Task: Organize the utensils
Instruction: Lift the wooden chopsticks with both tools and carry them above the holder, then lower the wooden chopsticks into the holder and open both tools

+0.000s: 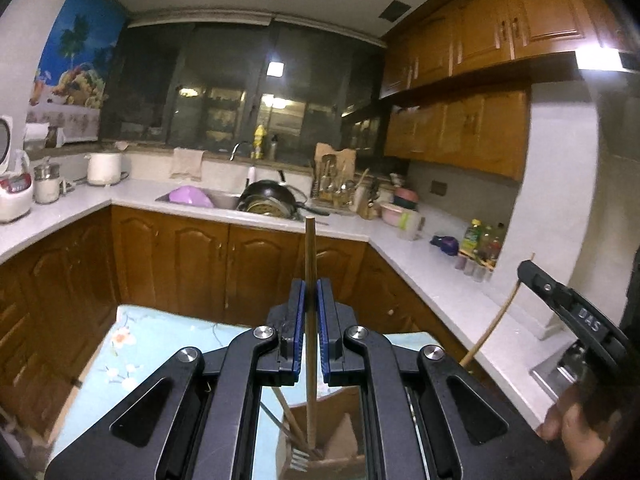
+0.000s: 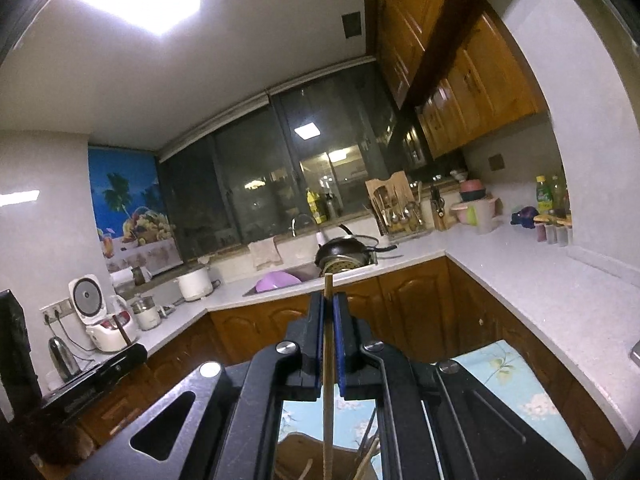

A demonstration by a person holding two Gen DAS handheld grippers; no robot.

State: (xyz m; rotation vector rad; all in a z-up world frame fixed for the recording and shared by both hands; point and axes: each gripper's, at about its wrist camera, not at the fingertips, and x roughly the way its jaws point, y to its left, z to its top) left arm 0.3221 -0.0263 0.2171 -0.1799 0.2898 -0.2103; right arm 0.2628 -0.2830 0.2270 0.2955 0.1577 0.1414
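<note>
My left gripper (image 1: pixel 311 284) is shut on a wooden chopstick (image 1: pixel 310 252) that stands upright; its lower end reaches into a brown cardboard box (image 1: pixel 340 436) on the table below, where a fork (image 1: pixel 299 461) and other sticks lie. My right gripper (image 2: pixel 330 298) is shut on a second wooden chopstick (image 2: pixel 328 360), held upright above the same box (image 2: pixel 296 452). The right gripper also shows in the left wrist view (image 1: pixel 560 300) at the right, with its chopstick (image 1: pixel 496 316) slanting down.
A table with a light blue flowered cloth (image 1: pixel 152 344) lies below both grippers. White counters (image 1: pixel 440 276) and brown cabinets run around the room. The sink (image 1: pixel 224 198) holds a pan and a purple bowl. A utensil rack (image 1: pixel 334 184) stands beside it.
</note>
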